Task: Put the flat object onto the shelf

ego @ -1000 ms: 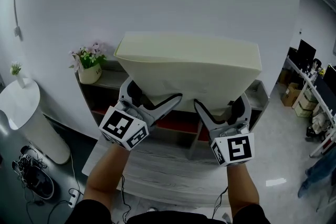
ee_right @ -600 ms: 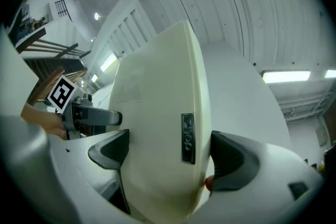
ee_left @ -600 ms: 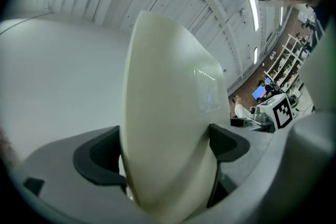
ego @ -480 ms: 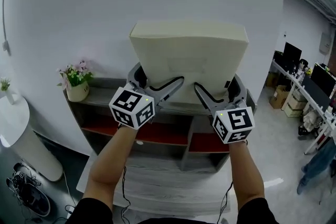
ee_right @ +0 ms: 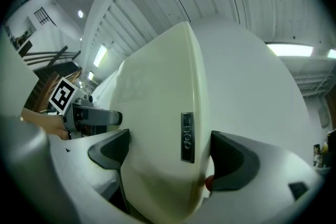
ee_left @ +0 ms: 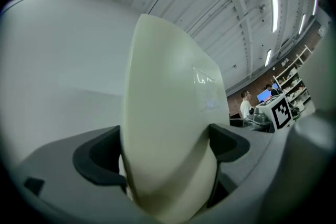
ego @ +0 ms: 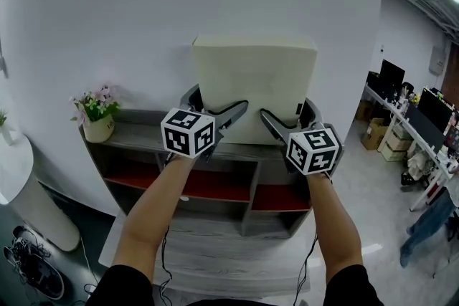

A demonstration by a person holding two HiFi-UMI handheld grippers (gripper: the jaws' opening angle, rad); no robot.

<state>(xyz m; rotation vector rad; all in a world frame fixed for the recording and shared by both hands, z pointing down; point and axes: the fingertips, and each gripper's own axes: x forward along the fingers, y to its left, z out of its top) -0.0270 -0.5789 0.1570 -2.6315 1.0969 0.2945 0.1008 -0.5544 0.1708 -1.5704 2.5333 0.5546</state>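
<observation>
Left claw (ego: 216, 102), right claw (ego: 289, 111) clamping pad (ego: 254, 75), flowerpot (ego: 97, 128) nearby

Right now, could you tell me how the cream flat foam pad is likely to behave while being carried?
It probably compresses easily: the cream flat foam pad narrows where the left gripper pinches it. It seems light, held upright by its lower edge alone. It stands straight above the right gripper, so likely not floppy.

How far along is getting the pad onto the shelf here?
Done: the pad is lifted, upright before the wall, just above the shelf. In hand: the left gripper and right gripper each clamp its lower edge. Left: seat it on the shelf and let go; whether it touches yet is unclear.
</observation>
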